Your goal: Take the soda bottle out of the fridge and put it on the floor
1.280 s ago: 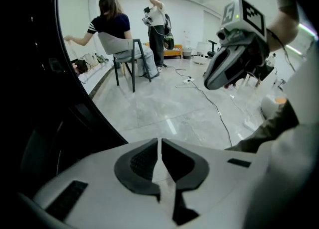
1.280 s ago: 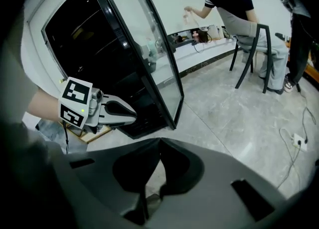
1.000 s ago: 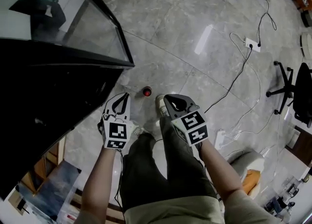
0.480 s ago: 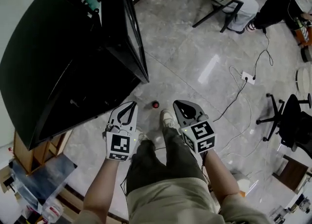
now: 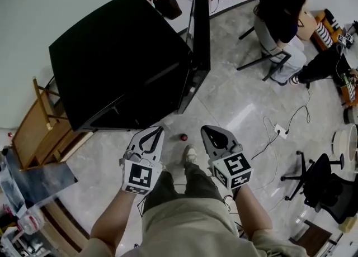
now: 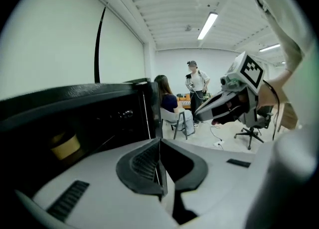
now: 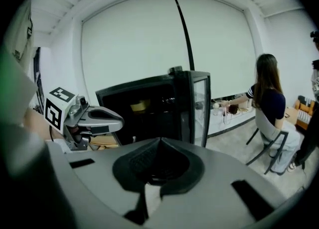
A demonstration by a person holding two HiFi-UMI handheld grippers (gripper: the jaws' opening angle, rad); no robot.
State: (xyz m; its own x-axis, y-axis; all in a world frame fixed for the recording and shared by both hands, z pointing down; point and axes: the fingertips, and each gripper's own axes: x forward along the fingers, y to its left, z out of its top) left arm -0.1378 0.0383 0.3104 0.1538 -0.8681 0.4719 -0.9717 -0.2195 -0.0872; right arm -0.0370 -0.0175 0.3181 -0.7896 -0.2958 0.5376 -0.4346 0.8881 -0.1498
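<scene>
Soda bottle (image 5: 183, 137) standing on the floor (image 5: 235, 110) near the open fridge (image 5: 123, 71), job apparently done; left gripper (image 5: 159, 129) and right gripper (image 5: 205, 129) overhead, jaws pressed together, nothing to carry.

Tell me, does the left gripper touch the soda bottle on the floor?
Apart. The head view shows bare floor between the shut left gripper and the soda bottle.

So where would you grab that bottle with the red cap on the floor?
Probably the neck just under the red cap of the soda bottle, coming in level from the side away from the fridge, where the floor is open. In the head view the cap faces straight up, so the bottle seems to stand upright; its body is hidden below the cap.
</scene>
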